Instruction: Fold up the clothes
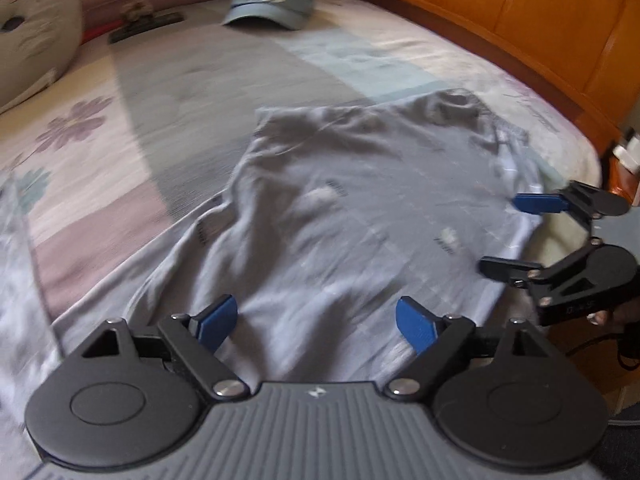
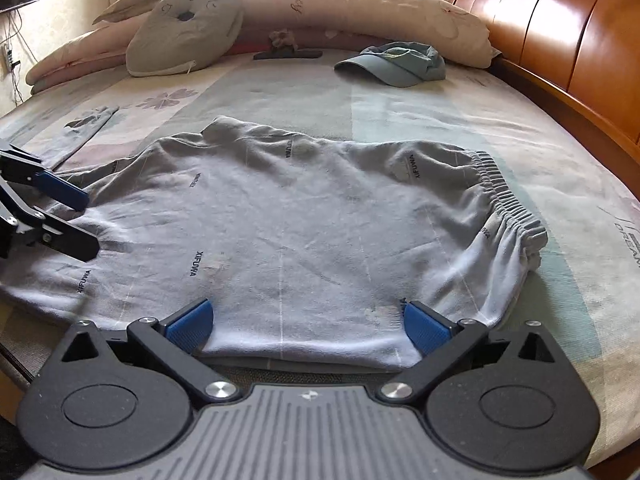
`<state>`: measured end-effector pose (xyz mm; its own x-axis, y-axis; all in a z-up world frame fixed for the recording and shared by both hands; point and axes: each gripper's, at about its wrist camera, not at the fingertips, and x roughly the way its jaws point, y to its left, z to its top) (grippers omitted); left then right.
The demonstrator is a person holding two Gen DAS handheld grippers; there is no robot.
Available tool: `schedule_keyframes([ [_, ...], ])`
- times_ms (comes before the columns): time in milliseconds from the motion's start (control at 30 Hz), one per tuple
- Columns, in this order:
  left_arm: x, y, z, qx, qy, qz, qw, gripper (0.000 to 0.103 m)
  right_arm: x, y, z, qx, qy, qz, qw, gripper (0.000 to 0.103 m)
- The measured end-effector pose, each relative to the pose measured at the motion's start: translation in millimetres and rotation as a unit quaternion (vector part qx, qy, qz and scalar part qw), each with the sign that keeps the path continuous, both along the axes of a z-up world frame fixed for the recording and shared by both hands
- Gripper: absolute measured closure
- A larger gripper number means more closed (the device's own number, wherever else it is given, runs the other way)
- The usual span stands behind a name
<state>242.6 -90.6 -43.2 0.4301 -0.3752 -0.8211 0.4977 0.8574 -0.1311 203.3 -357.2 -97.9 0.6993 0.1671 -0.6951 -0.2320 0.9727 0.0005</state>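
A light grey pair of trousers [image 2: 304, 216] printed with small dark lettering lies flat on the bed, its gathered elastic waistband [image 2: 504, 196] to the right. In the right wrist view my right gripper [image 2: 308, 326] is open, its blue pads wide apart over the garment's near edge. My left gripper [image 2: 80, 218] enters from the left, open, its tips at the cloth's left part. In the blurred left wrist view my left gripper [image 1: 316, 324] stands open above the grey trousers [image 1: 340, 208], with nothing between its fingers. My right gripper [image 1: 520, 236] sits open at the cloth's right edge.
A blue-grey cap [image 2: 396, 64] lies at the back of the patterned bed sheet [image 2: 280, 96]. A grey cushion [image 2: 180, 36] and a rolled quilt [image 2: 360, 12] line the far side. A wooden headboard [image 2: 560, 28] runs along the right. A dark clip-like object [image 2: 286, 54] lies near the quilt.
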Motion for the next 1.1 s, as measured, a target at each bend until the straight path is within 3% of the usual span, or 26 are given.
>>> schedule_keyframes([
  [233, -0.8, 21.3, 0.0, -0.047, 0.012, 0.043, 0.9979, 0.012, 1.4, 0.8, 0.5, -0.004, 0.005, 0.001, 1.000, 0.000],
  [333, 1.5, 32.2, 7.5, -0.091, 0.000, 0.064, 0.9938, 0.012, 3.0, 2.0, 0.9, -0.005, 0.008, -0.002, 1.000, 0.000],
  [600, 41.2, 83.9, -2.1, -0.106, 0.012, 0.109, 0.9883, 0.013, 7.2, 6.1, 2.6, -0.011, 0.019, -0.014, 1.000, 0.000],
  [700, 44.5, 88.1, 5.0, -0.119, 0.019, 0.098, 0.9878, 0.014, 7.9, 7.4, 3.2, -0.013, 0.023, -0.020, 0.999, 0.000],
  [833, 32.4, 69.1, 22.4, -0.137, -0.003, 0.021, 0.9903, 0.013, 7.6, 12.0, 3.5, -0.016, 0.024, -0.040, 0.999, 0.000],
  [967, 41.8, 40.3, 10.8, -0.148, 0.027, -0.035, 0.9881, 0.013, 7.8, 14.6, 3.0, -0.017, 0.023, -0.053, 0.998, 0.000],
  [1100, 58.1, 36.2, -7.6, -0.122, 0.022, 0.013, 0.9922, 0.016, 9.7, 16.6, 5.9, -0.021, 0.030, -0.058, 0.998, 0.000],
])
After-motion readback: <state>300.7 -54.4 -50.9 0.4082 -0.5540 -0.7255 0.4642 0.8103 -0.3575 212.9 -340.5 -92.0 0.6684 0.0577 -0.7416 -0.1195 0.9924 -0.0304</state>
